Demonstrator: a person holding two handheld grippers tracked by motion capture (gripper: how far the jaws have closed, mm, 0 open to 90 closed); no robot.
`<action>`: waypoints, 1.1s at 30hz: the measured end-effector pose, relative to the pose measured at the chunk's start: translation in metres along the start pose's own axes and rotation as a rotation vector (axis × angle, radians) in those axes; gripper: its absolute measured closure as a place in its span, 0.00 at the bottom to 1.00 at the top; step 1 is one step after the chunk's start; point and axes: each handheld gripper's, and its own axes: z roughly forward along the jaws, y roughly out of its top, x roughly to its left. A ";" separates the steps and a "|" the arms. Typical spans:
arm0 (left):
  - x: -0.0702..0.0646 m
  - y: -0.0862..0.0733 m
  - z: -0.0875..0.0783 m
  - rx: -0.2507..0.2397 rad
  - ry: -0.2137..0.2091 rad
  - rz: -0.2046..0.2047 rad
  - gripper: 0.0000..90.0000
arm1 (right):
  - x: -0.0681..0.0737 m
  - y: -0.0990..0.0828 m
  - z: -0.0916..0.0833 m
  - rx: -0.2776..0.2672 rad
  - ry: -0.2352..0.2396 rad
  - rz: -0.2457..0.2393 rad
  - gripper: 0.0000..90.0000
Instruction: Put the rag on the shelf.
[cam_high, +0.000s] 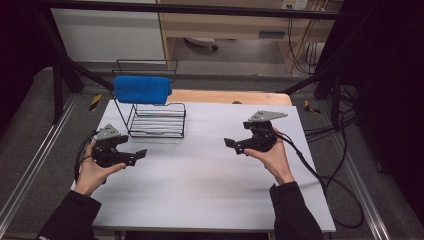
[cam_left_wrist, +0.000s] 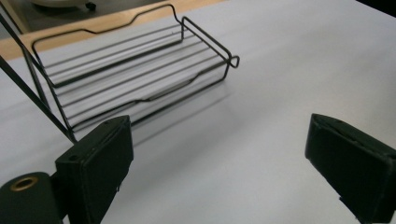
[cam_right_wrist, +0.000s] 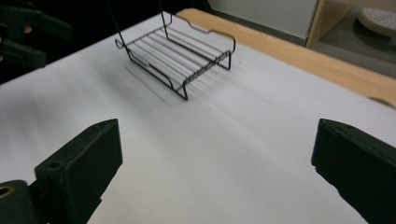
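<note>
- Fingers of the left gripper (cam_high: 141, 153) and right gripper (cam_high: 228, 142) are standing wide apart, gripping nothing.
- Far left, the blue fuzzy cloth roll (cam_high: 142, 89) is resting atop the black wire rack (cam_high: 157, 121); it is looking soft and light, best pinched mid-body.

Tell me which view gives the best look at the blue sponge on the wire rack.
The high view: the blue sponge sits whole on the upper rail of the wire rack. Both gripper views look at the rack's lower shelf; their frames end below the sponge.
</note>
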 end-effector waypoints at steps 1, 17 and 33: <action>-0.001 -0.004 0.002 0.003 -0.003 0.001 0.09 | -0.002 -0.008 -0.001 0.004 0.000 0.001 0.02; -0.011 -0.052 0.016 0.027 -0.027 0.009 0.10 | -0.028 -0.099 -0.028 0.025 -0.010 0.102 0.01; -0.013 -0.066 0.016 0.034 -0.032 0.047 0.10 | -0.040 -0.152 -0.060 0.062 -0.043 0.151 0.01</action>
